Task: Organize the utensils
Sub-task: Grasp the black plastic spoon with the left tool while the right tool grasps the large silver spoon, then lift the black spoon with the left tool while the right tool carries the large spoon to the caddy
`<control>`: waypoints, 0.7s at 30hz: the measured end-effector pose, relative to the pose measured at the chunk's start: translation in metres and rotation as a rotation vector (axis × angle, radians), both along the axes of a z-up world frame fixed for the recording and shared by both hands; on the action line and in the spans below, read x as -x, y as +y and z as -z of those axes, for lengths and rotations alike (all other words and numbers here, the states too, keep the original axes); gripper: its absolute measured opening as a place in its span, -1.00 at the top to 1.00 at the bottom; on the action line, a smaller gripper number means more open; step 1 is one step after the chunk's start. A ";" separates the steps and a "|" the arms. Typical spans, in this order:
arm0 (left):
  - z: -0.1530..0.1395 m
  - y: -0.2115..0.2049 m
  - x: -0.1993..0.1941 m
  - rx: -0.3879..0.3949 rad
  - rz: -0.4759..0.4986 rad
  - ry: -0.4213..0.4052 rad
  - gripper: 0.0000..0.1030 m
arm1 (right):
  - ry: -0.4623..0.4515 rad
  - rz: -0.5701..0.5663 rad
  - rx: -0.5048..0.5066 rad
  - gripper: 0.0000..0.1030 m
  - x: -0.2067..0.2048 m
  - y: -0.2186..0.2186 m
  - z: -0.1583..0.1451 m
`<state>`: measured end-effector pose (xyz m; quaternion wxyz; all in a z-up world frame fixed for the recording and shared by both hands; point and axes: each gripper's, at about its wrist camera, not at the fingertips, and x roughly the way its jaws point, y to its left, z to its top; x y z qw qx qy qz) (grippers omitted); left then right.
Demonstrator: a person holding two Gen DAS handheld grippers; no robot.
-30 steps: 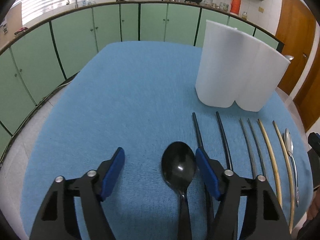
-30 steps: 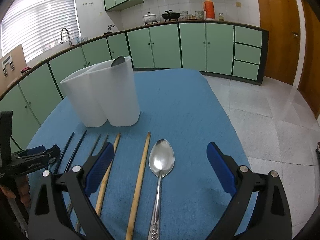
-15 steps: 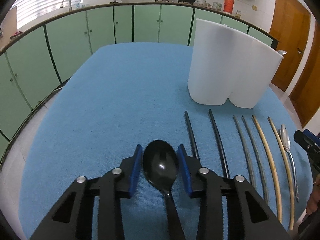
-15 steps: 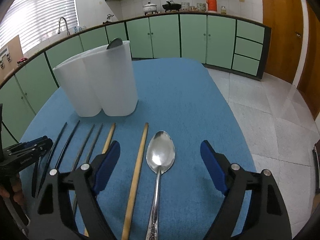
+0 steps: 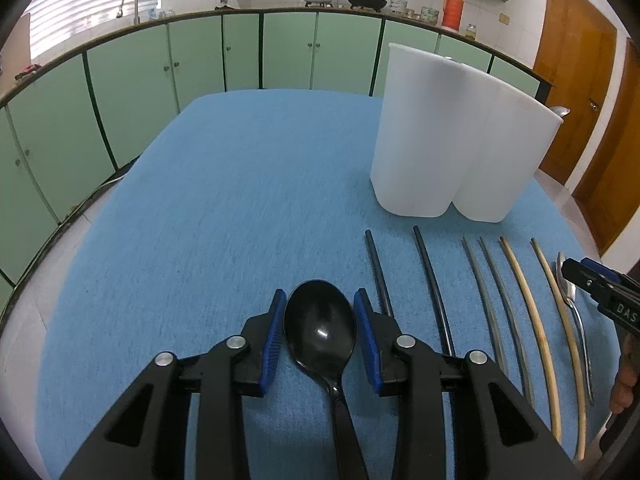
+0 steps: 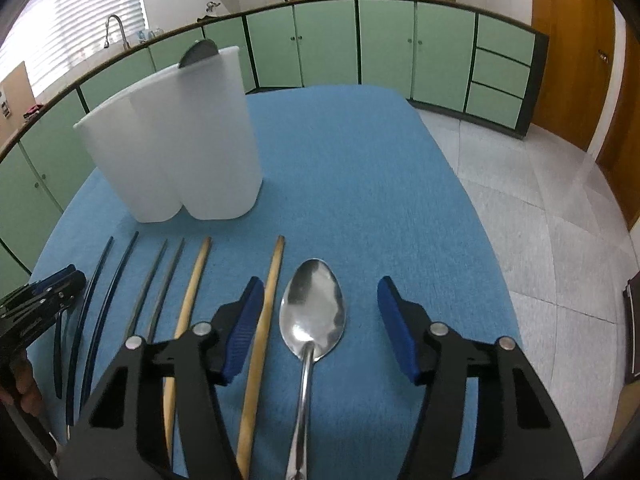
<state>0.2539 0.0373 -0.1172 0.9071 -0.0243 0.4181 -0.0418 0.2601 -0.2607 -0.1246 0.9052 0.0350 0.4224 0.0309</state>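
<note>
My left gripper [image 5: 320, 334] is shut on the black spoon [image 5: 320, 332], its blue pads against the sides of the bowl, low over the blue tablecloth. My right gripper [image 6: 320, 330] is open around the silver spoon [image 6: 313, 312], which lies on the cloth between the fingers. The white two-part utensil holder [image 5: 456, 148] stands behind the row of utensils; it also shows in the right wrist view [image 6: 176, 140] with a spoon bowl sticking out of its top.
Black chopsticks [image 5: 432, 284], grey chopsticks [image 5: 496, 296] and wooden chopsticks [image 5: 536, 320] lie side by side on the blue table [image 5: 224, 200]. One wooden chopstick [image 6: 264, 320] lies under my right gripper's left finger. Green cabinets surround the table.
My left gripper has closed from wide open onto the black spoon's bowl. My right gripper has narrowed a little and moved forward over the silver spoon.
</note>
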 end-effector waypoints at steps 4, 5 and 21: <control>0.000 -0.002 0.000 -0.004 0.003 -0.004 0.33 | 0.019 -0.001 0.005 -0.02 -0.004 0.004 0.005; 0.000 -0.002 0.000 -0.004 0.005 -0.005 0.33 | 0.027 0.001 0.002 0.01 -0.006 0.004 0.006; 0.001 -0.006 0.001 -0.011 0.012 -0.008 0.33 | 0.061 -0.001 0.050 0.26 -0.003 0.004 0.007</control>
